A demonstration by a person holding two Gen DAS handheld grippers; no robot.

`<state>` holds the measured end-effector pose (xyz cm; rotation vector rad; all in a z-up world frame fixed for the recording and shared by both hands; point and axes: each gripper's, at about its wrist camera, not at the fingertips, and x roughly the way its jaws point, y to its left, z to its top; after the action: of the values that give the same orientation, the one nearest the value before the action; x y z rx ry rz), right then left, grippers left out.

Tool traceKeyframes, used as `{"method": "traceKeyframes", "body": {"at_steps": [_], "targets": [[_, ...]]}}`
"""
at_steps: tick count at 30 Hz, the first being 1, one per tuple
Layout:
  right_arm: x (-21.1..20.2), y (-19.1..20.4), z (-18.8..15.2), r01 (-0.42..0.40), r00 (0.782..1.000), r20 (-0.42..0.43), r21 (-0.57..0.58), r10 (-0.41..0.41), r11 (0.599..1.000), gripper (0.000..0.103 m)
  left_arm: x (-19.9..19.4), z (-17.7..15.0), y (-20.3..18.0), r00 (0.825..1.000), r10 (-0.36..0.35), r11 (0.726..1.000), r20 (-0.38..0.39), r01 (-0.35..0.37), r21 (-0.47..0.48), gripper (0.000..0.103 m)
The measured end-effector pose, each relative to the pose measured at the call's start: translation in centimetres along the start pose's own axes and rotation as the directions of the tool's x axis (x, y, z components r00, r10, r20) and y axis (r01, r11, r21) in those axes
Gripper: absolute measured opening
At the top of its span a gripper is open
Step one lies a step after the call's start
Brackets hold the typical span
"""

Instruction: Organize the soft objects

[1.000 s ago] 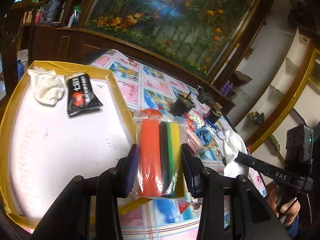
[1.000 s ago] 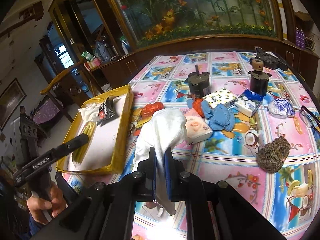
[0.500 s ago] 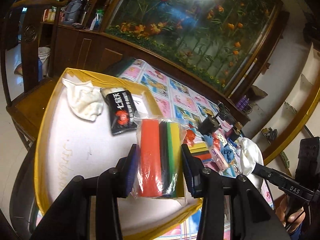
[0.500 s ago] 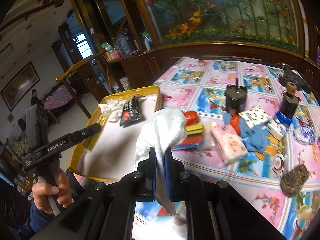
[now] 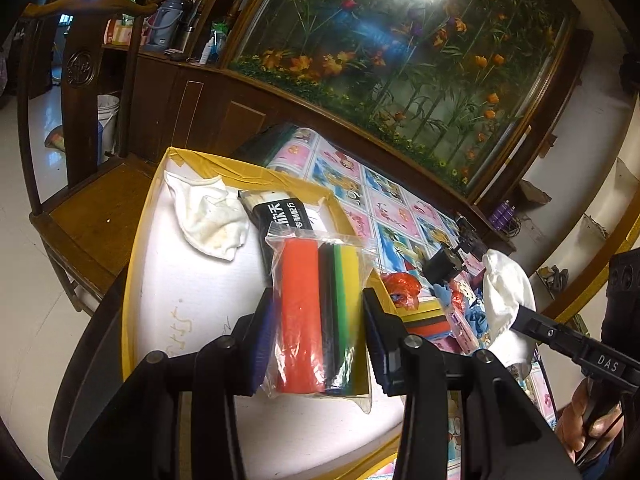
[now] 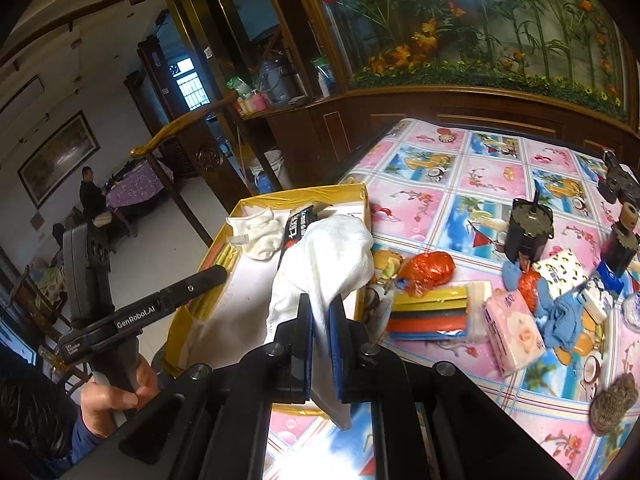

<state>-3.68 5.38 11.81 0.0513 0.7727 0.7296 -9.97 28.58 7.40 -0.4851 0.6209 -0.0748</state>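
The left gripper [image 5: 318, 326] clamps a bag of coloured foam sheets [image 5: 320, 312], long axis along its fingers, directly over the yellow-rimmed tray [image 5: 132, 280]. The right gripper [image 6: 320, 344] pinches a white cloth [image 6: 324, 260], probably just short of the tray's near edge.

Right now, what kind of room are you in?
Probably a home dining or living room: a table under a cartoon-print cloth, a carved wooden chair beside it, and a big flower mural on the wall behind.
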Motion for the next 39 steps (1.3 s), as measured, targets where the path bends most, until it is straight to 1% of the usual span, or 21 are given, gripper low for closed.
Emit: {"method": "traceKeyframes", "body": {"at_steps": [9, 16, 20, 22, 27, 29, 31, 36, 39], "targets": [[1.7, 0.7, 1.4, -0.010, 1.000, -0.016, -0.008, 0.009, 1.000, 0.008, -0.8, 0.3, 0.7, 1.000, 0.027, 1.000, 0.012, -0.027, 0.008, 0.040], [5.1, 1.6, 4.1, -0.022, 0.999, -0.042, -0.021, 0.021, 1.000, 0.008, 0.4, 1.2, 2.0, 0.998, 0.065, 0.998, -0.026, -0.064, 0.013, 0.040], [8.7, 2.2, 5.7, 0.001, 0.997, -0.079, -0.046, -0.005, 0.999, 0.008, 1.1, 2.1, 2.6, 0.996, 0.080, 0.997, -0.047, -0.080, 0.008, 0.040], [10.5, 2.2, 6.4, 0.033, 0.995, -0.093, -0.064, -0.039, 0.997, 0.008, 1.5, 2.5, 2.7, 0.994, 0.089, 0.996, -0.060, -0.088, 0.012, 0.040], [14.7, 1.3, 7.7, 0.084, 0.990, -0.109, -0.061, -0.091, 0.995, 0.008, 2.7, 3.1, 2.9, 0.990, 0.112, 0.994, -0.083, -0.111, 0.021, 0.040], [15.9, 1.0, 7.9, 0.095, 0.988, -0.117, -0.065, -0.102, 0.993, 0.008, 3.0, 3.1, 2.9, 0.990, 0.112, 0.994, -0.086, -0.111, 0.014, 0.040], [17.2, 0.8, 8.1, 0.123, 0.983, -0.128, -0.078, -0.132, 0.989, 0.008, 3.3, 3.1, 3.2, 0.989, 0.114, 0.993, -0.095, -0.114, 0.010, 0.040], [19.2, 0.4, 8.1, 0.125, 0.980, -0.147, -0.082, -0.136, 0.989, 0.008, 4.1, 3.1, 3.5, 0.987, 0.112, 0.994, -0.117, -0.112, 0.006, 0.040], [20.0, 0.2, 8.0, 0.129, 0.977, -0.160, -0.082, -0.141, 0.988, 0.008, 4.5, 3.2, 3.6, 0.983, 0.133, 0.991, -0.130, -0.133, 0.004, 0.040]]}}
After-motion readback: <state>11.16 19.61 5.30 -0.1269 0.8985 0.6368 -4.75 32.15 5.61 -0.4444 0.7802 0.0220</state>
